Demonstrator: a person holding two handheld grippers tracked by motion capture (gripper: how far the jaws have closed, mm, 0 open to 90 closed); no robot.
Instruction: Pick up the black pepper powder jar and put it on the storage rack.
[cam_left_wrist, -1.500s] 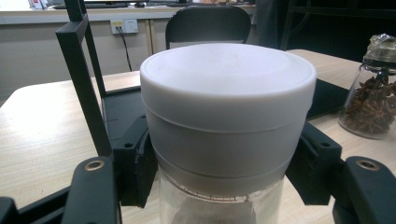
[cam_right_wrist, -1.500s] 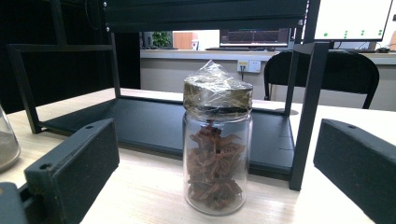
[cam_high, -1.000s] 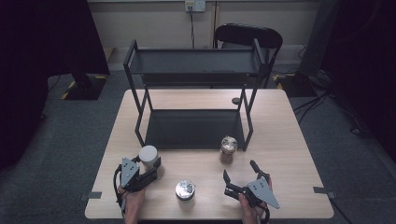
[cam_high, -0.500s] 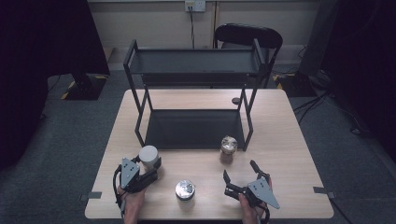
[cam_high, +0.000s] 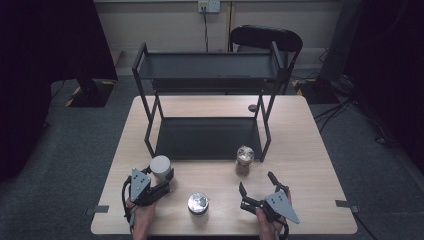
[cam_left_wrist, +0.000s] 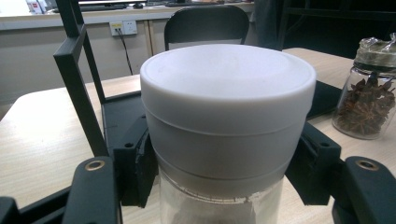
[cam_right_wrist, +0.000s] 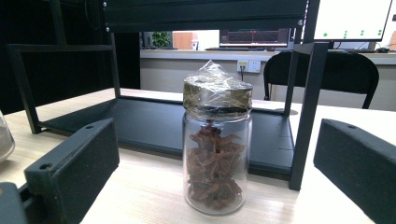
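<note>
Left gripper (cam_high: 161, 183) clamped round white-lidded jar (cam_left_wrist: 227, 123), pads just beneath the lid. Jar upright between the jaws, long axis vertical, lid up. Right gripper (cam_high: 260, 192) spread wide, empty, star anise jar (cam_right_wrist: 216, 148) straight ahead, apart. Risks, likely: smooth glass slipping in a high grip; tilting on lift; clipping the black shelf rack (cam_high: 150, 100) beyond.

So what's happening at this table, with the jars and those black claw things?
A person sits at a wooden table with a two-jaw gripper in each hand. The left gripper has its jaws around a white-lidded jar, just below the lid. The right gripper is open and empty, aimed at a glass jar of star anise topped with plastic wrap, standing in front of a black two-tier shelf rack. A third jar with a shiny lid stands between the hands, untouched.
</note>
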